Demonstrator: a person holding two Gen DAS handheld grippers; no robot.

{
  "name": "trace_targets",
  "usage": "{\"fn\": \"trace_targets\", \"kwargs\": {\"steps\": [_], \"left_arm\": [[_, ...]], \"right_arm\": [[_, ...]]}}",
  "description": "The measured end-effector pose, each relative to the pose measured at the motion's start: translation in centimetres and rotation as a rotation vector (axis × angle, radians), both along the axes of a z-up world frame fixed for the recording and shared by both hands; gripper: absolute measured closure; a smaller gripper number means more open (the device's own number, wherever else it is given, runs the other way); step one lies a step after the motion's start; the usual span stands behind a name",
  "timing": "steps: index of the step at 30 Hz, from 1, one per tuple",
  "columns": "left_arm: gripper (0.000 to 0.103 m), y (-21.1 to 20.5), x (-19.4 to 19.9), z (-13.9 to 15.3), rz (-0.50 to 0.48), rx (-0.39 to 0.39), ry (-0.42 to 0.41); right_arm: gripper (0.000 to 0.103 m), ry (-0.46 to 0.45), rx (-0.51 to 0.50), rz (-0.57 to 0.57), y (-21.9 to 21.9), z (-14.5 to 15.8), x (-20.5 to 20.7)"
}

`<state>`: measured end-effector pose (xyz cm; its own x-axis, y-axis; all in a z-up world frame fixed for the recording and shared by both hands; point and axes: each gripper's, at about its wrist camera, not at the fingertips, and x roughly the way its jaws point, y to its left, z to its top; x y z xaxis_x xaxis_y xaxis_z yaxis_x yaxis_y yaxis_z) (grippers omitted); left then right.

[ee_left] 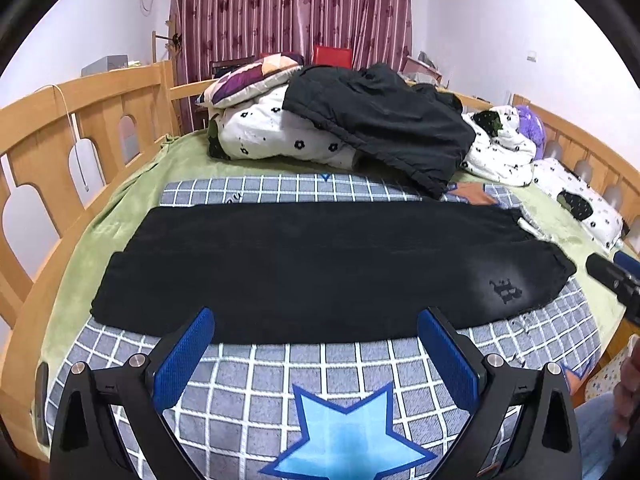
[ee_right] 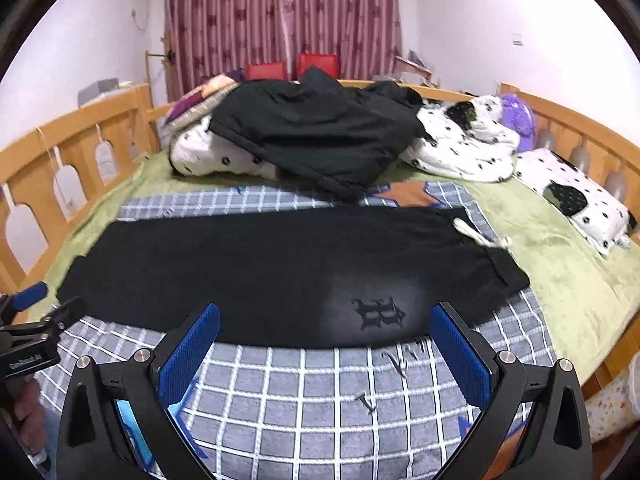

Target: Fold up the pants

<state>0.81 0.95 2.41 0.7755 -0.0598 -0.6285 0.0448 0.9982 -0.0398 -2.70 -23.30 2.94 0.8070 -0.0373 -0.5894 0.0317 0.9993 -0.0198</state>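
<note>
The bed [ee_left: 120, 216] carries a grey checked blanket [ee_left: 280, 380], and on it the black pants [ee_left: 320, 272] lie flat, already doubled leg on leg. Their long axis runs left to right, the waistband with its white drawstring [ee_right: 480, 236] at the right and the cuffs at the left. Heaped bedding [ee_left: 280, 132] sits at the far side. The left gripper [ee_left: 316, 328] and right gripper [ee_right: 325, 326] hover over the near edge, jaws spread and holding nothing. The next fold probably goes best if each pinches a cuff-end corner, lifts evenly and carries it right toward the waistband, keeping edges aligned.
</note>
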Motion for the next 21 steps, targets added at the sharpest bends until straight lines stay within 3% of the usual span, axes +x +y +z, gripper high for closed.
{"fn": "trace_targets", "kwargs": {"steps": [3,6,10,14,18,19,21], "left_arm": [[0.001,2.4,0.7,1.6,0.029,-0.001,-0.056],[0.001,5.1,2.0,2.1,0.042,-0.007,-0.058],[0.001,9.3,4.1,-0.6,0.085,-0.047,0.002],[0.003,13.1,5.6,-6.5,0.156,-0.078,0.097],[0.010,16.7,6.1,-13.3,0.227,-0.151,0.215],[0.015,17.4,6.1,-14.4,0.240,-0.182,0.237],[0.018,18.8,5.8,-16.1,0.256,-0.245,0.248]], "right_arm": [[0.001,-0.043,-0.032,-0.011,-1.1,2.1,0.6],[0.001,-0.084,-0.068,-0.002,-2.9,3.6,1.5],[0.001,-0.062,-0.073,0.008,-6.1,2.9,3.6],[0.007,0.040,-0.029,-0.019,-9.8,-1.6,5.7],[0.027,0.159,0.045,-0.080,-13.2,-8.8,6.8],[0.034,0.196,0.069,-0.084,-13.8,-10.4,6.9],[0.039,0.253,0.116,-0.089,-14.9,-13.2,7.0]]}}
